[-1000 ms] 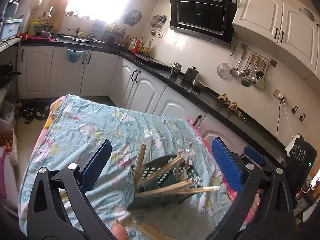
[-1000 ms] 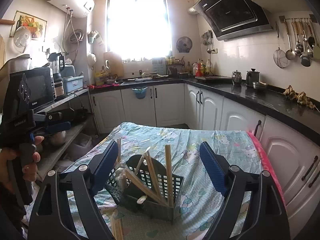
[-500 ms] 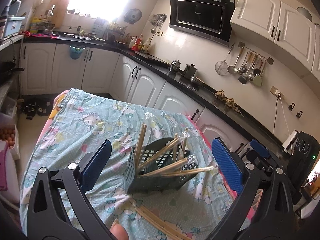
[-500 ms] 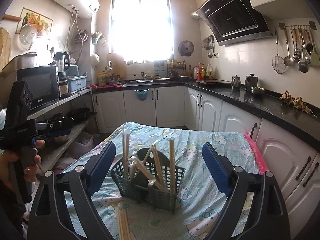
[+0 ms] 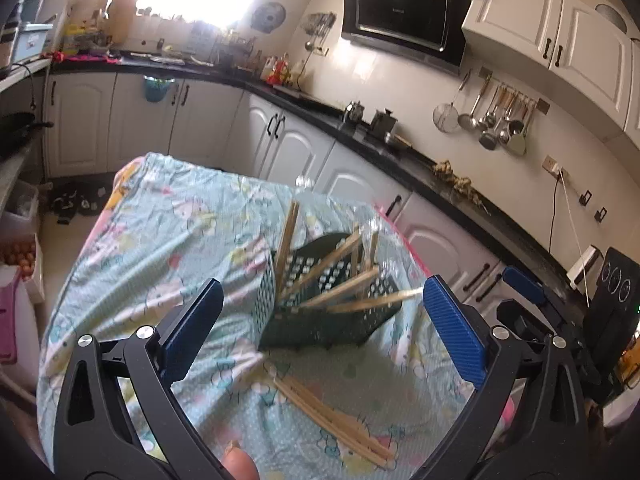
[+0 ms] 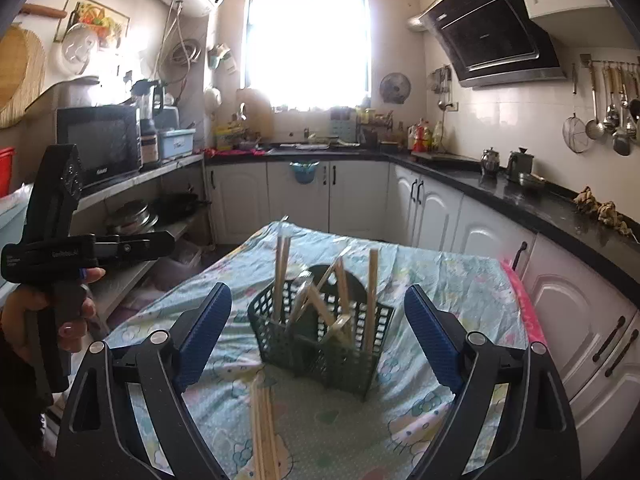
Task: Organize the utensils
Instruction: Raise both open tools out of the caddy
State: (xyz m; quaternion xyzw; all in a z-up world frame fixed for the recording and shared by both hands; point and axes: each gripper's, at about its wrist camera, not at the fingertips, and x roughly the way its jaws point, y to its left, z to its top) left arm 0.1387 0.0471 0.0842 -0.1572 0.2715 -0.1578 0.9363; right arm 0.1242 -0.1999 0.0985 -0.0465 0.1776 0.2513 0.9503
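Basket point(image 6: 320, 336), dark green plastic mesh, stands upright on the tabletop point(image 6: 460, 292), which carries a light blue cartoon-print cloth point(image 5: 160, 248). Several wooden chopsticks point(image 6: 373, 296) stand inside the basket, some near vertical, others leaning across one another. In the left wrist view the same basket point(image 5: 328, 304) appears tilted by the lens, with chopsticks point(image 5: 344, 288) fanning out toward the right.

Loose chopsticks point(image 6: 263, 424) lie flat on the cloth just in front of the basket, grouped side by side. In the left wrist view this bundle point(image 5: 332, 416) runs diagonally, its upper end near the basket base.

Left claw point(image 5: 324, 336) is wide, blue pads well apart, holding nothing; it hangs above the cloth with the basket between its fingers in view. Right claw point(image 6: 318, 340) is likewise wide and holds nothing, framing the basket from the near side.

In the right wrist view the left claw point(image 6: 160, 242) shows at the left edge, gripped by a hand point(image 6: 44, 312), well apart from the basket
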